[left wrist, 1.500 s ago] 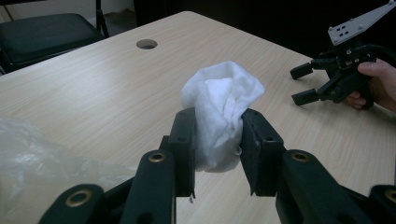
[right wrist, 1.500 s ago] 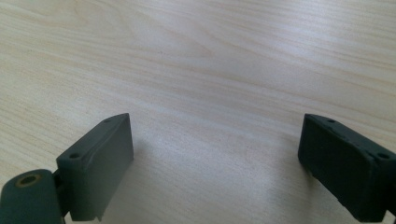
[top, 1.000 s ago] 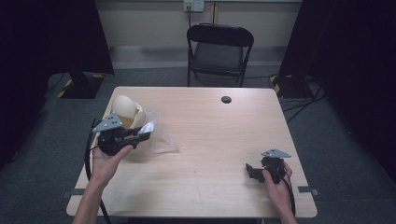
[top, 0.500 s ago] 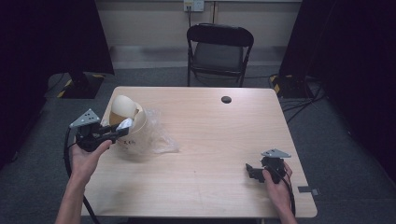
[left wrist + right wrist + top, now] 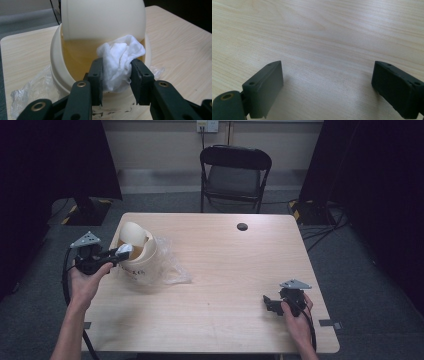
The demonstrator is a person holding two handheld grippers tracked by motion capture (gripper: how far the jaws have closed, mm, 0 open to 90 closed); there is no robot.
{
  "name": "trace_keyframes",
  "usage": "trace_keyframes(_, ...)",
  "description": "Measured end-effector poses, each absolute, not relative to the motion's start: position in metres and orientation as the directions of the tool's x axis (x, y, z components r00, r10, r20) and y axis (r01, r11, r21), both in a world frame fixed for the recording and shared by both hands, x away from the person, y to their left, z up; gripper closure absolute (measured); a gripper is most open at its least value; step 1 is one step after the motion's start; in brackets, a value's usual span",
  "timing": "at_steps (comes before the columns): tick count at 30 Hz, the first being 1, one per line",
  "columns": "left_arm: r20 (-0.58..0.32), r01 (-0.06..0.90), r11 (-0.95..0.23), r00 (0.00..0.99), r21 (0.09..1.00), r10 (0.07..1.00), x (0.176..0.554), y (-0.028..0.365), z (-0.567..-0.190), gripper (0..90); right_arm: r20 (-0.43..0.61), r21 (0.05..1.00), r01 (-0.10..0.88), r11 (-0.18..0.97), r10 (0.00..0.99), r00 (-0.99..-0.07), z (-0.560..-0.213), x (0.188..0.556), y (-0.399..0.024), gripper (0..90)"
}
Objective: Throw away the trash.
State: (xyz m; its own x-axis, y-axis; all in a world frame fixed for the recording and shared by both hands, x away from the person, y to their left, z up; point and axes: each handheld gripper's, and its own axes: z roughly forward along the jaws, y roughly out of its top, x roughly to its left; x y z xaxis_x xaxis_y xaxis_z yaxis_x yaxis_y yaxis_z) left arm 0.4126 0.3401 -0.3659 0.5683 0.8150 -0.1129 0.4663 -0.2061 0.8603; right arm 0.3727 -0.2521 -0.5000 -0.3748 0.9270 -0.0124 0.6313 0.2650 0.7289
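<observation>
At bin (image 5: 75, 52) mouth, left hand-held gripper (image 5: 116, 75) pinching tissue (image 5: 120, 60)

A black folding chair (image 5: 235, 175) stands beyond the table (image 5: 225, 270); a small black disc (image 5: 242, 226) lies near its far edge.

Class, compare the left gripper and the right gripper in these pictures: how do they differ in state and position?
The left gripper is shut on a crumpled white tissue; the right gripper is open, holding nothing. The left gripper sits at the mouth of the cream bin; the right gripper rests low over bare table. Both have black jaws and are hand-held.
</observation>
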Motion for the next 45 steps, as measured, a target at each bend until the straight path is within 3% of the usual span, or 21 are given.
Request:
trace_keyframes(16, -0.078, 0.493, -0.272, 0.579, 0.827, 0.812, 0.43, 0.327, -0.374, 63.6, -0.012, 0.729, 0.631, 0.265, 0.927, -0.375, -0.5, 0.373, -0.252, 9.5)
trace_keyframes(27, -0.097, 0.536, -0.264, 0.552, 0.802, 0.828, 0.444, 0.318, -0.377, 49.8, -0.012, 0.729, 0.631, 0.265, 0.927, -0.375, -0.5, 0.373, -0.252, 9.5)
trace_keyframes(31, -0.103, 0.542, -0.256, 0.546, 0.801, 0.832, 0.446, 0.317, -0.38, 49.1, -0.013, 0.729, 0.631, 0.265, 0.927, -0.375, -0.5, 0.373, -0.252, 9.5)
trace_keyframes(36, -0.12, 0.528, -0.224, 0.54, 0.819, 0.833, 0.444, 0.318, -0.377, 37.9, -0.012, 0.729, 0.631, 0.265, 0.927, -0.375, -0.5, 0.373, -0.252, 9.5)
trace_keyframes(45, -0.137, 0.525, -0.205, 0.539, 0.826, 0.831, 0.442, 0.322, -0.375, 37.6, -0.012, 0.729, 0.631, 0.265, 0.927, -0.375, -0.5, 0.373, -0.252, 9.5)
